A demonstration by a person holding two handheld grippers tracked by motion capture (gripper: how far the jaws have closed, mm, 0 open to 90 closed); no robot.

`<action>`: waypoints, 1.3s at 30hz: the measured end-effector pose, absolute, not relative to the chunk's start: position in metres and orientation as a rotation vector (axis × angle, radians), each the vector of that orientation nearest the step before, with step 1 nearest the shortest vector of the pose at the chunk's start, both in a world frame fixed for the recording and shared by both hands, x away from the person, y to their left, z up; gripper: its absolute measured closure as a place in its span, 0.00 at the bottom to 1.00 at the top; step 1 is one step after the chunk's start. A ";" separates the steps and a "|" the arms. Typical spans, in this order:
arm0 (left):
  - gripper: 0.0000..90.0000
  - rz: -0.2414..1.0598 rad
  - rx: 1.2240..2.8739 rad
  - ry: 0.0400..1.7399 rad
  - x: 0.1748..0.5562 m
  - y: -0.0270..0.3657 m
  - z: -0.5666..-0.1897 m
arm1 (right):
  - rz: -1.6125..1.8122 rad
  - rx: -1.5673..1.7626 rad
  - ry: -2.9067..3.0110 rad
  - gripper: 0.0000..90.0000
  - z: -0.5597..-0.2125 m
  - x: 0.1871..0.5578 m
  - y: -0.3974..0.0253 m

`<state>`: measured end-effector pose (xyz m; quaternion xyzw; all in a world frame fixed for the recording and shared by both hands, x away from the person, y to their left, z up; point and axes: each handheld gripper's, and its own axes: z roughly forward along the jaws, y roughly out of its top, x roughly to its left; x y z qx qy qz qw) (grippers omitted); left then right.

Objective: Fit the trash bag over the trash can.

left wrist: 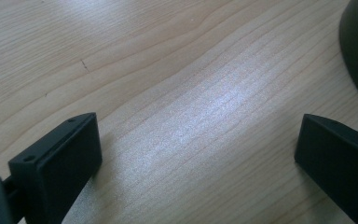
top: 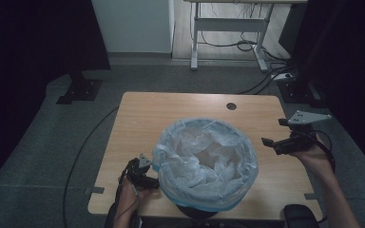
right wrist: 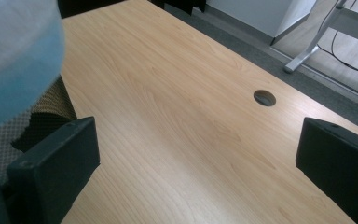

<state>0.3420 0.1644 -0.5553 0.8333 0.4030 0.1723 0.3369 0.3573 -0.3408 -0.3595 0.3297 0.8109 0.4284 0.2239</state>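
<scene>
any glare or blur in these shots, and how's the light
High view: dim, edges almost black, bin bag the brightest thing. Left gripper view: pale glare streak across the table. Right gripper view: even light, but the bag is blurred up close.

No readable text, labels, brands, numbers or signs, none on the worktop point(top: 138, 118), none on the bin liner point(top: 204, 161)
</scene>
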 end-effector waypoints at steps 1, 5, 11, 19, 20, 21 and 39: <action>0.00 0.450 2.173 1.051 0.342 0.164 -0.555 | 1.176 0.911 2.236 0.00 -0.361 0.357 -0.341; 0.00 0.449 2.172 1.051 0.342 0.164 -0.555 | 1.163 0.909 2.233 0.00 -0.371 0.355 -0.345; 0.00 0.449 2.172 1.050 0.342 0.164 -0.555 | 1.161 0.952 2.239 0.00 -0.389 0.354 -0.352; 0.00 0.449 2.173 1.050 0.342 0.164 -0.555 | 1.127 0.987 2.254 0.00 -0.416 0.353 -0.358; 0.00 0.449 2.173 1.050 0.342 0.164 -0.555 | 1.124 0.992 2.256 0.00 -0.420 0.353 -0.359; 0.00 0.450 2.173 1.050 0.342 0.164 -0.555 | 1.127 1.000 2.256 0.00 -0.424 0.353 -0.359; 0.00 0.450 2.173 1.050 0.342 0.164 -0.555 | 1.066 1.087 2.249 0.00 -0.499 0.345 -0.366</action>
